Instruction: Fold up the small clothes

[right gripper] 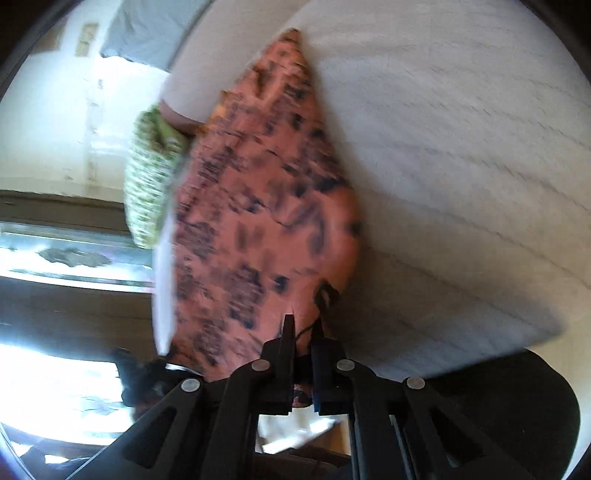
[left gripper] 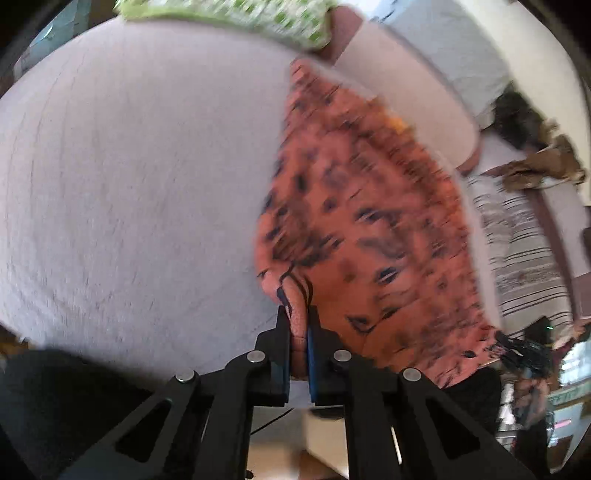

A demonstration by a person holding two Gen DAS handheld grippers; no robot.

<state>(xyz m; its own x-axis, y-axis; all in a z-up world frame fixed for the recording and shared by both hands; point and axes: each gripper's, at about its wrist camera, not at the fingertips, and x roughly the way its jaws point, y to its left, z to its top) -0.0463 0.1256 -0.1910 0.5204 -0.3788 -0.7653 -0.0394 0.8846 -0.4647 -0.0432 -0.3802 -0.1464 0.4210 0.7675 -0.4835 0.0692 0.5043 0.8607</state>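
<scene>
item: orange printed garment (left gripper: 362, 221), stretched over the pale sheet (left gripper: 129, 166) near its edge, one end pinched in each tong. left gripper (left gripper: 298, 317): jaws nearly closed on a fold of the cloth. right gripper (right gripper: 303, 325): jaws likewise nearly closed on the cloth. green patterned cloth (left gripper: 236, 14) lay beyond, apart. both views were blurred. i judged the step needed both ends kept level and taut, then laid edge to edge before letting go.

Pale grey table (left gripper: 129, 166); striped cloth (left gripper: 524, 240) beside it
</scene>
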